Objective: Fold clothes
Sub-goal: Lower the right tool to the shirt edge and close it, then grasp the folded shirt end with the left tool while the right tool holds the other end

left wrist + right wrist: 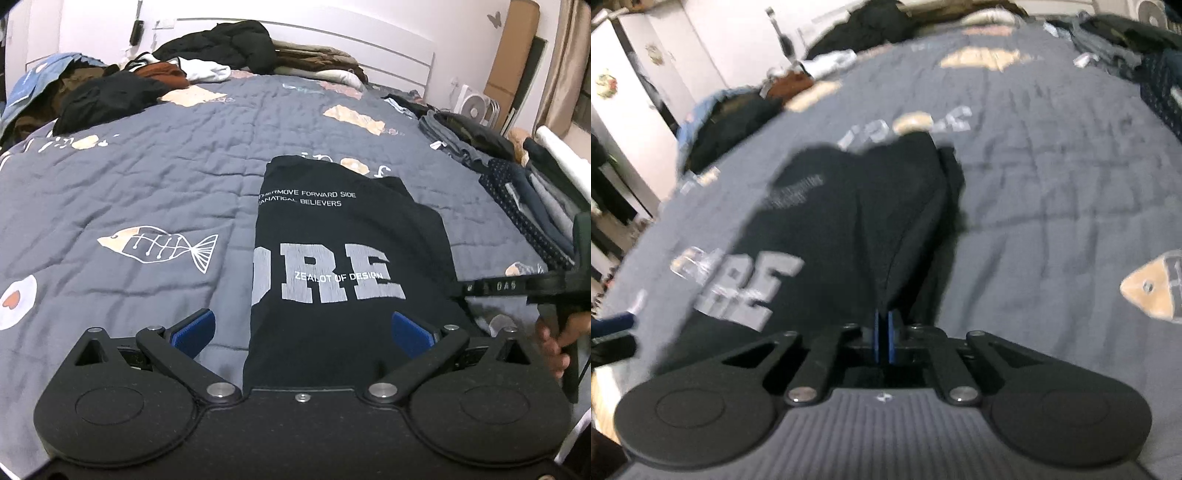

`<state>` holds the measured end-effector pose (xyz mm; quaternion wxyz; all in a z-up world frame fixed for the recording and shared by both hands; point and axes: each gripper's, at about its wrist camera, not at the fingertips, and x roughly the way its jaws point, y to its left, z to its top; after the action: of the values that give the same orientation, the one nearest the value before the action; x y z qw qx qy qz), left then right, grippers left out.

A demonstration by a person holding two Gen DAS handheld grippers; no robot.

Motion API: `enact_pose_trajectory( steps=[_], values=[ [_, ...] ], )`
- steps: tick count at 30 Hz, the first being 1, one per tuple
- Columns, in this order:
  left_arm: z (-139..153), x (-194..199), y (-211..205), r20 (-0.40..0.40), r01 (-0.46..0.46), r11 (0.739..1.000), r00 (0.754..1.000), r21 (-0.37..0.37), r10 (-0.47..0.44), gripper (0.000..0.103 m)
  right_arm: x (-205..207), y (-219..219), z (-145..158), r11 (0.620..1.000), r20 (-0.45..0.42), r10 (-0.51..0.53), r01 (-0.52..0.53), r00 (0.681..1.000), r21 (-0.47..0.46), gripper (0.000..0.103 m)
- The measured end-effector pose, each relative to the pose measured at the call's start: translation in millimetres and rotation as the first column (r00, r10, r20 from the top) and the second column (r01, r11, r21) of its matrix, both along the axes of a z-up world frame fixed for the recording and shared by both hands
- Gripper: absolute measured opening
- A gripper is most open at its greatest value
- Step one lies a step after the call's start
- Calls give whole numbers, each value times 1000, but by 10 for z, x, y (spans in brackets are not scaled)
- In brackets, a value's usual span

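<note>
A black T-shirt (343,236) with grey letters lies partly folded lengthwise on the grey quilt (147,177). My left gripper (303,332) hovers open over the shirt's near edge, one blue pad (195,330) off the cloth to the left and the other over it. The right gripper (480,288) reaches in from the right, held by a hand (554,343). In the blurred right wrist view my right gripper (884,332) is shut on the shirt's (849,221) right edge, which rises as a ridge toward the pads.
Heaps of dark and brown clothes (110,92) crowd the bed's head and left corner. A row of folded garments (524,199) lines the right edge, with a white fan (472,105) beyond. White cabinets (635,110) stand to the left.
</note>
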<state>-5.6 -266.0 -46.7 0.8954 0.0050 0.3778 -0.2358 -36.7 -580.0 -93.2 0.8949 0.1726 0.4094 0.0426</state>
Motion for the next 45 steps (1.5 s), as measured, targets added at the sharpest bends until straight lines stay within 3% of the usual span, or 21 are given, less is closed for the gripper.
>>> enact_pose_trajectory(
  steps=[9,17,22,32,38,45],
  values=[
    [-15,7,49,-12,-20,1000,1000,4,20,103,-321,-32,288,997,26,-46,45,999,62,15],
    [-36,15,92,-22,-34,999,999,9,35,103,-503,432,377,992,44,106,-109,993,63,19],
    [-49,-14,119,-13,-36,999,999,15,37,103,-676,514,353,998,46,66,-65,997,-17,38],
    [-77,-71,172,7,-41,999,999,27,40,103,-855,452,356,1000,51,9,-7,999,-27,42],
    [2,-34,311,-23,-20,999,1000,-26,20,101,-936,486,359,1000,57,4,-3,998,-20,42],
    [-41,152,442,-139,22,994,990,-105,-37,76,-982,391,373,999,51,-23,21,998,24,42]
  ],
)
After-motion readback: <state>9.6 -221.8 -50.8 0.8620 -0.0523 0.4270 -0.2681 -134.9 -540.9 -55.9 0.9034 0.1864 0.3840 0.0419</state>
